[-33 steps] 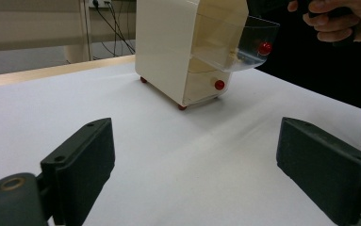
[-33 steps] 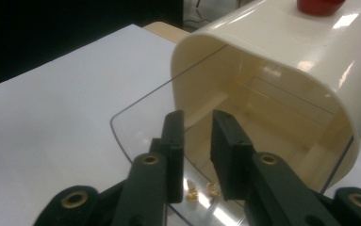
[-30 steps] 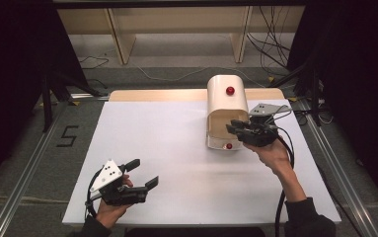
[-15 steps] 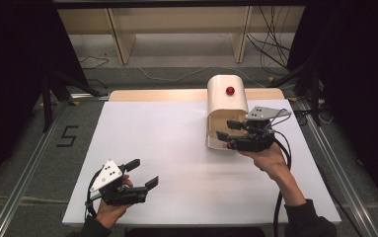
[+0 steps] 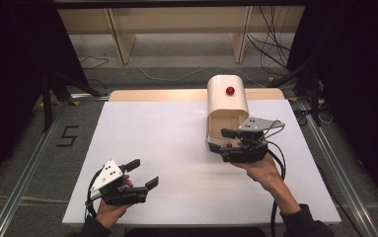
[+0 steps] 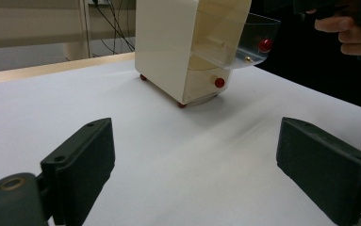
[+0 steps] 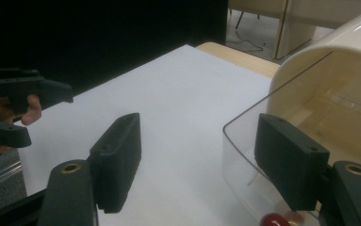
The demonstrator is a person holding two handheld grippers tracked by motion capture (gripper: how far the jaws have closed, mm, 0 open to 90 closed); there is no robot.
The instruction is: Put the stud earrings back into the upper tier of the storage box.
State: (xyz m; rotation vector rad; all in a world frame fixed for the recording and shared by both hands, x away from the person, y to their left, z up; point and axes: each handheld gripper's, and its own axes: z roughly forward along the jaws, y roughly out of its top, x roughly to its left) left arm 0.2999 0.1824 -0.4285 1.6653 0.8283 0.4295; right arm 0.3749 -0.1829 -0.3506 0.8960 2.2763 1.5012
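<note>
A cream box (image 5: 226, 101) with a rounded top and a red knob (image 5: 230, 91) stands on the white table (image 5: 176, 143) at the back right. Its clear front flap (image 6: 256, 28) hangs open and carries a red knob (image 6: 264, 44); a lower drawer has another red knob (image 6: 219, 82). My right gripper (image 5: 220, 139) sits at the box's front. Its jaws have just been opening and now stand wide apart, with the flap's edge (image 7: 244, 155) and knob (image 7: 273, 220) by the right jaw and no pad pressing on them. My left gripper (image 5: 144, 174) is open over the table's near left, holding nothing.
Wooden shelf legs (image 5: 120, 39) and loose cables (image 5: 270, 29) are on the floor behind the table. Metal rails (image 5: 23, 182) run along both sides. A "5" mark (image 5: 68, 136) is on the floor at the left. White surface (image 6: 178, 155) stretches between the left gripper and the box.
My right gripper has slid left and nearer along the box's front, and its jaws have spread from nearly shut to wide. The left gripper has not moved.
</note>
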